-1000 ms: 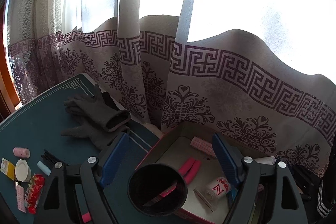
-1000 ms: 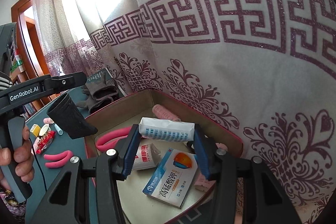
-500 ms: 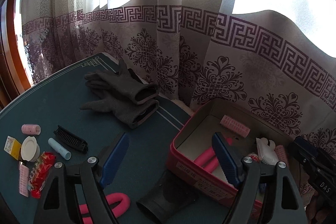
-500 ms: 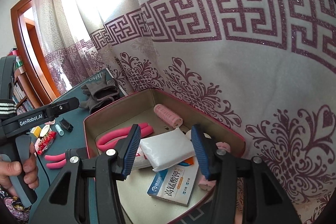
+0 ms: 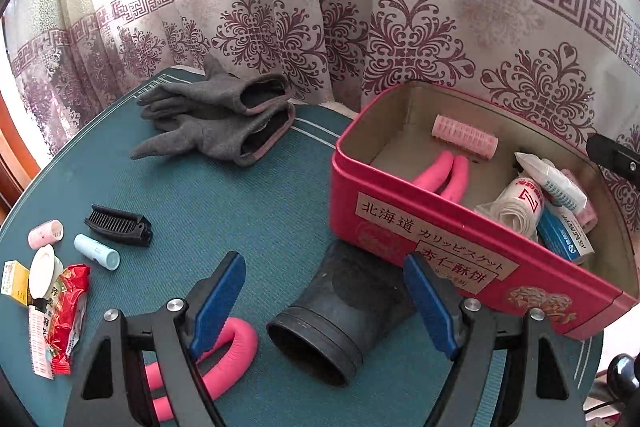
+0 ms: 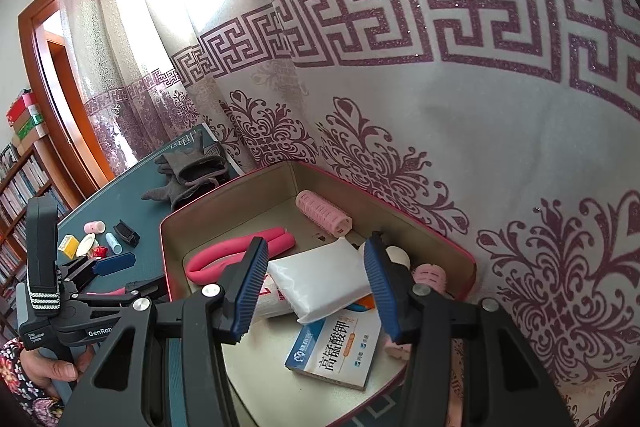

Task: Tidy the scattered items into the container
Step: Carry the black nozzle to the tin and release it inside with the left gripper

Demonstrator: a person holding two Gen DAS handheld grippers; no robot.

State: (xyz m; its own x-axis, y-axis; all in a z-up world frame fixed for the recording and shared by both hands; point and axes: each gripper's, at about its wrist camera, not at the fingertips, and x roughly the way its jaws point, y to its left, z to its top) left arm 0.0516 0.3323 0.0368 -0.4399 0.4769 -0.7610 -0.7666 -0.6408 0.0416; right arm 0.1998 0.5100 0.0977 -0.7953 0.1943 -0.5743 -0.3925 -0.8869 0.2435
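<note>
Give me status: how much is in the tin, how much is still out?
Done: red tin holds a pink roller, pink bendy curler, white packet, boxed medicine. In hand: nothing; left gripper open over the black nozzle, right gripper open above the tin. Left: gloves, comb, small items.

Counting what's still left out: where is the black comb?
In the left wrist view, the black comb lies on the green table, left of the red tin, beside the blue tube.
</note>
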